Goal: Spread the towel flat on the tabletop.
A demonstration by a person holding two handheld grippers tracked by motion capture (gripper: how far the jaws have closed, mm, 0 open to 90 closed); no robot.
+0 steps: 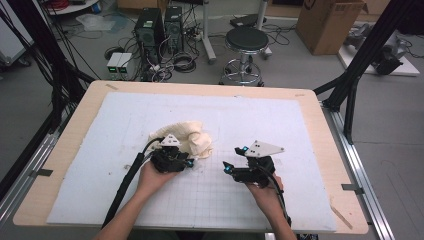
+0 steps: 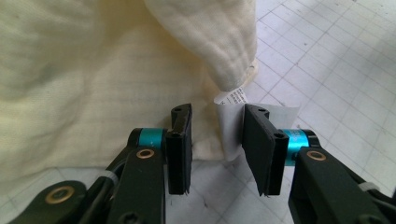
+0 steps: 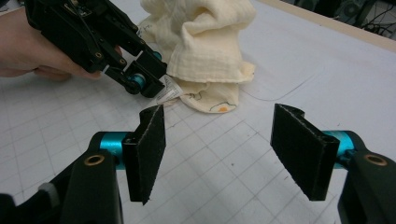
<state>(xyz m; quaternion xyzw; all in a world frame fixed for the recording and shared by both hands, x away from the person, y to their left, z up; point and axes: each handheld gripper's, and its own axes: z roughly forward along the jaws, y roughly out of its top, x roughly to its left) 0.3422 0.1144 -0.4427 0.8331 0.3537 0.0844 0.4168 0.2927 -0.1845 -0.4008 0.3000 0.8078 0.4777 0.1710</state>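
- I see the crumpled cream muslin cloth (image 1: 187,137) lying on the white gridded bench (image 1: 280,120).
- My left tongs (image 2: 217,140) stand parted at the cloth's edge, its white care label (image 2: 229,119) between the jaws.
- My right tongs (image 3: 219,154) gape wide, near the cloth, empty.
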